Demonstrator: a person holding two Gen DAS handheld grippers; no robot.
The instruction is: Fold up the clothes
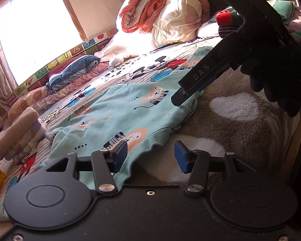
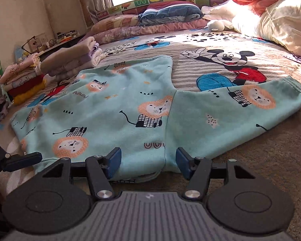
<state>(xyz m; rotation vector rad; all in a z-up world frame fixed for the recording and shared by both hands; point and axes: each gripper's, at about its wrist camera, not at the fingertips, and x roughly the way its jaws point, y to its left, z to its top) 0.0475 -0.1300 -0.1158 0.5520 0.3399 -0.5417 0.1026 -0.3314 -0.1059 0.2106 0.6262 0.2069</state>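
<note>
A mint-green garment printed with lions (image 2: 130, 108) lies spread flat on the bed, one sleeve reaching right (image 2: 260, 100). My right gripper (image 2: 148, 161) sits low at the garment's near edge. Its blue pads stand apart on either side of the fabric without pinching it. My left gripper (image 1: 150, 154) is open at another edge of the garment (image 1: 114, 108); its left pad is over the cloth and its right pad is over the brown blanket. A black-gloved hand (image 1: 275, 80) holds the right gripper (image 1: 182, 97) at the garment's far corner.
A Mickey Mouse blanket (image 2: 226, 60) covers the bed. A stack of folded clothes (image 2: 70, 60) stands left of the garment, with more piles (image 2: 24, 84) beside it. Rolled quilts and pillows (image 1: 160, 14) are heaped at the far side. Blue folded clothing (image 2: 170, 13) lies by the window.
</note>
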